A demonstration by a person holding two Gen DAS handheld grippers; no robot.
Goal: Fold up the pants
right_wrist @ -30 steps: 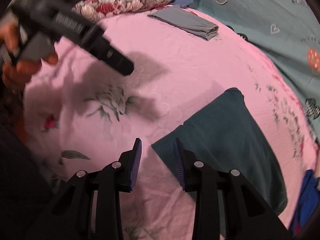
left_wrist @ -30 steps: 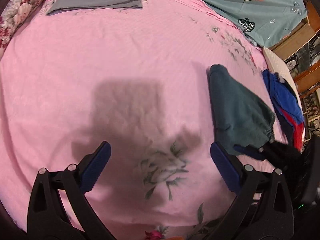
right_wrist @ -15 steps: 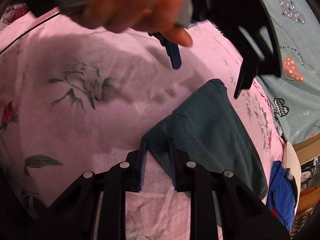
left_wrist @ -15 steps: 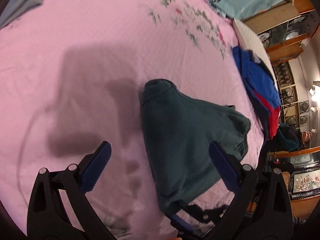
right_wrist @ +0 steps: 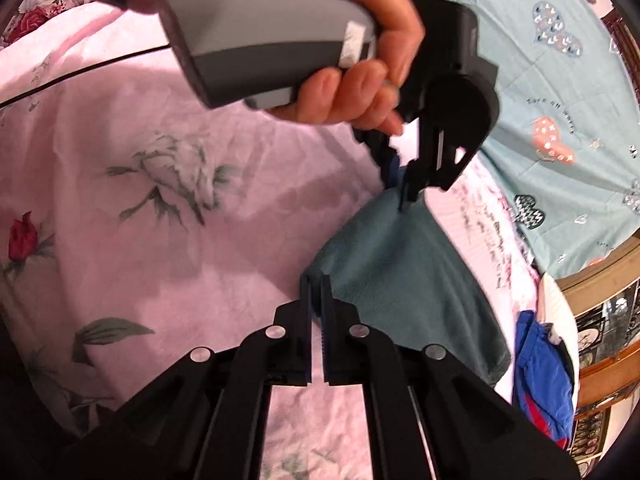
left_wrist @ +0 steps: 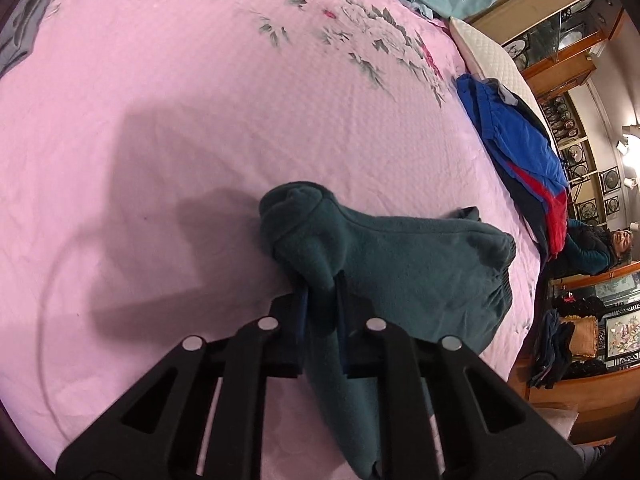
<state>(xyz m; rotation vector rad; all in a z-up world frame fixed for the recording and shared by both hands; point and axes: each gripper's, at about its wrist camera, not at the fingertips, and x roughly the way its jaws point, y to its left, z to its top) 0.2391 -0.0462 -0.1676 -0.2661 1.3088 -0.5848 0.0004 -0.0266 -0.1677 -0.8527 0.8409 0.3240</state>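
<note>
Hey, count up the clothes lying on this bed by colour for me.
Dark teal: 1, the pants, pinched by both claws
Blue with red: 1, a bundle at the bed's edge
Grey: 1, a folded piece at the far corner
Total: 3

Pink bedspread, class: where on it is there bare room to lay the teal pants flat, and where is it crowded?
The widest bare patch of the pink bedspread lies left of the teal pants, reaching up to the grey garment at the far left edge. The right edge is crowded: the blue and red clothes and a white pillow sit there.
</note>
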